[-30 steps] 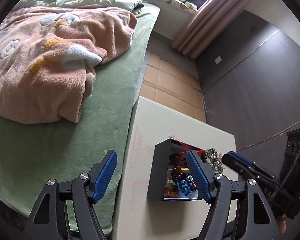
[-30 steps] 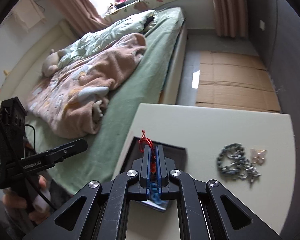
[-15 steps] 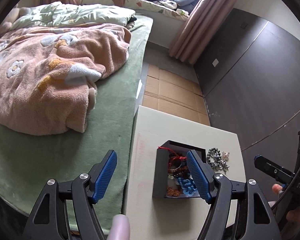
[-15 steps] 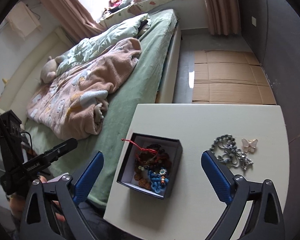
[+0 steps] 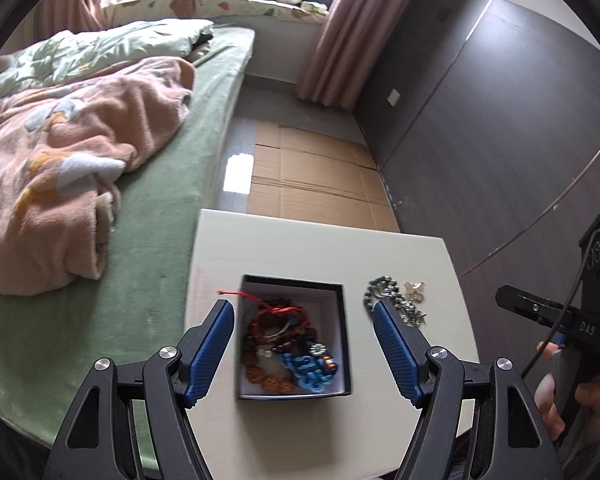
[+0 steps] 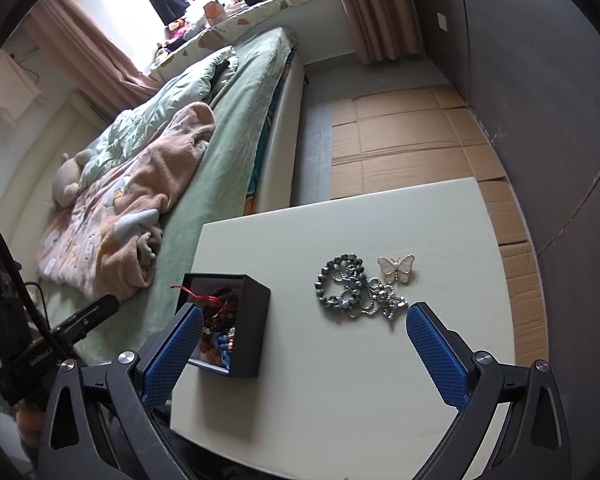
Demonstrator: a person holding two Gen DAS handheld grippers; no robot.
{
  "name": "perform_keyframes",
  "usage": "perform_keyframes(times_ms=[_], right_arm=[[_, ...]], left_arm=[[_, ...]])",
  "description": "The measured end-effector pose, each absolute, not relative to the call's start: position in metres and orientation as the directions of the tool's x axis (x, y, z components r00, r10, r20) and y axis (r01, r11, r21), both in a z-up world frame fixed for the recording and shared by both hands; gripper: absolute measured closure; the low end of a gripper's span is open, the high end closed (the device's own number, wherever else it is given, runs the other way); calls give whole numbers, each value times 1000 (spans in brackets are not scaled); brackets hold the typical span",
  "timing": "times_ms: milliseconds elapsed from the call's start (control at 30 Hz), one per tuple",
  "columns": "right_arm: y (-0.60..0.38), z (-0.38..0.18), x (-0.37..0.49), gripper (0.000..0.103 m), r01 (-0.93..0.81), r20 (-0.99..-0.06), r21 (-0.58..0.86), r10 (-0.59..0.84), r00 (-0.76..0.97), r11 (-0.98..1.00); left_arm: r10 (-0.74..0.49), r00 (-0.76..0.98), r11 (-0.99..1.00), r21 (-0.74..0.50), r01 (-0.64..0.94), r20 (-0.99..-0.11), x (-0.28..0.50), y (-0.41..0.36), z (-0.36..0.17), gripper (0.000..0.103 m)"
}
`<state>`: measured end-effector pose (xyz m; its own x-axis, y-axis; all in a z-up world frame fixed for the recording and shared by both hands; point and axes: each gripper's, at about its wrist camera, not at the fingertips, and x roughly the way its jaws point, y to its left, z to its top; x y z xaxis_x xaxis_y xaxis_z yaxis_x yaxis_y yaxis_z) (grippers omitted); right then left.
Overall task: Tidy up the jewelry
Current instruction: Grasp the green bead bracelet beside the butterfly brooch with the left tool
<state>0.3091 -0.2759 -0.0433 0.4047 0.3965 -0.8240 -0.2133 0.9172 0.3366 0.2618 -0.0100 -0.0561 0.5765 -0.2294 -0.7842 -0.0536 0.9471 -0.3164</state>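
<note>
Two grippers, both spread w/ nothing between the pads. My right gripper [image 6: 302, 342] had just been opening, jaws empty, low centre of frame over the table [image 6: 380, 400]. Left gripper [image 5: 303, 344] hung above the black box [image 5: 346, 332] of beads. Bead necklace [image 6: 350, 286] & butterfly brooch [image 6: 396, 269] lay right of the box, touching each other.

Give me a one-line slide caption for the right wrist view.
Open right gripper hovers empty above white table: black jewelry box left, blue beaded necklace and butterfly brooch ahead.
</note>
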Motion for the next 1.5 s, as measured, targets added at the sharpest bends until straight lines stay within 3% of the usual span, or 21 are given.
perform_keyframes(times_ms=[367,467,567,700,900,1500], right_arm=[[-335,-71,351,1,-140,-771,442,455,446,886],[-351,-100,354,1,-74,-758,517,496,425,853],[-362,-115,357,1,2,-797,472,426,428,882],[-379,-126,359,1,62,-787,516,444,428,854],[-399,-138,362,1,124,-789,542,453,414,831],[-419,-147,362,1,169,-788,563,464,405,809]], left_arm=[[-218,466,965,-260,-27,-858,315,-76,-73,31],[-232,435,966,-259,-4,-870,330,-96,-83,42],[-228,405,969,-247,5,-886,345,-114,-95,52],[-247,364,966,-260,14,-898,360,-137,-111,63],[-268,307,963,-266,48,-913,377,-173,-131,87],[-45,242,997,-28,73,-969,395,-217,-180,87]])
